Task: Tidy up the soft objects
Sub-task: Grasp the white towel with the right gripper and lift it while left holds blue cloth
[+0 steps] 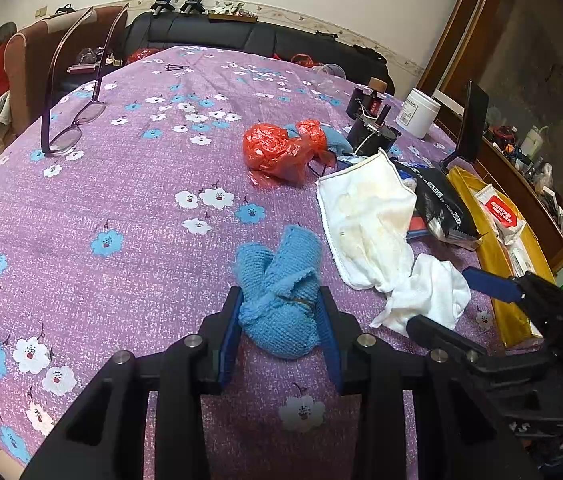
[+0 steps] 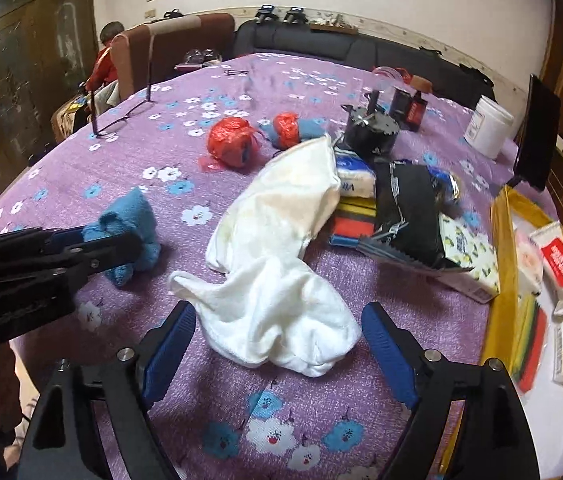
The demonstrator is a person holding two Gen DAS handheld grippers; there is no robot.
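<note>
Left tool (image 1: 280, 322) clamped on blue knitted cloth (image 1: 281, 280), bunched on desk (image 1: 121, 200). Right tool (image 2: 277, 344) spread wide, straddling white towel (image 2: 281, 320) lying crumpled there, pads clear. Both probably light, floppy, non-slip; best pinching thick folds mid-bunch.

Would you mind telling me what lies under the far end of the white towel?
The white towel drapes over a blue-and-white tissue pack stacked on striped sponges. How far these extend beneath it is hidden.
</note>
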